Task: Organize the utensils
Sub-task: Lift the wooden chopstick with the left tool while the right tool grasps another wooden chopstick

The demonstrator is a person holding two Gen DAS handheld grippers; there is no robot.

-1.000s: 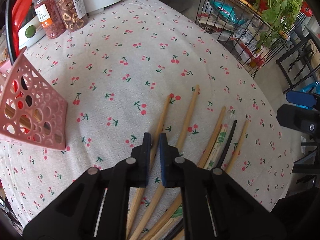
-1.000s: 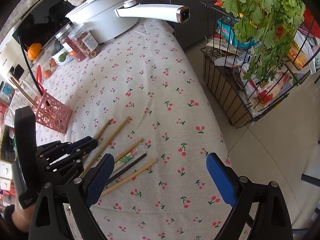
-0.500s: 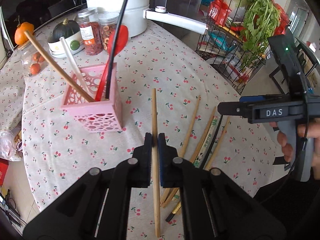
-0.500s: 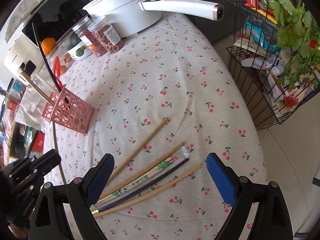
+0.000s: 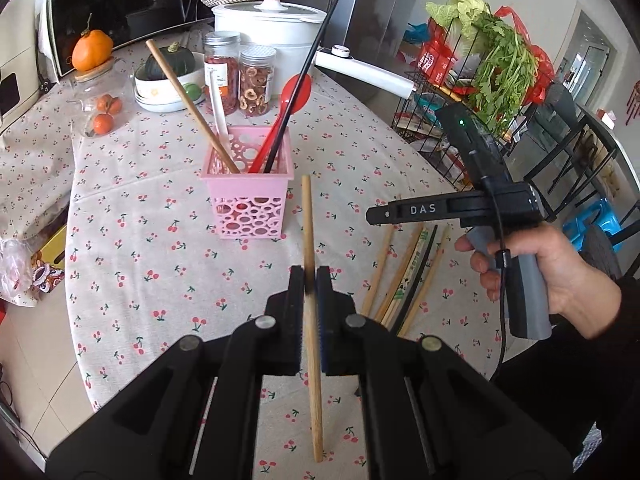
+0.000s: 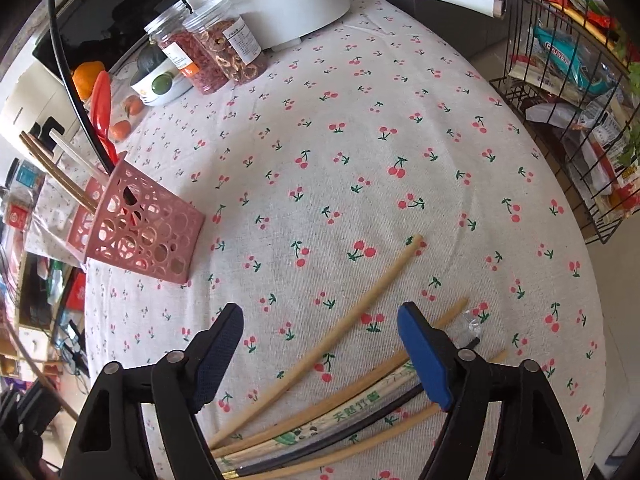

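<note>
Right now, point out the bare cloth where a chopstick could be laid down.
Free: the cloth between the pink holder and the loose chopsticks, and the wide stretch from there up to the jars and white pot. Crowded: the chopstick pile under the right gripper, and the jars and bowl behind the holder.

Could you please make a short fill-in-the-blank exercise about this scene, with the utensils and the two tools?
1. The left tool is shut on one wooden ____.
2. The pink holder stands on a tablecloth printed with ____.
3. The spoon in the pink holder is ____ in colour.
4. The right tool, its jaws just closing, hovers ____ over the chopsticks on the cloth.

Missing words: chopstick; cherries; red; open
</note>
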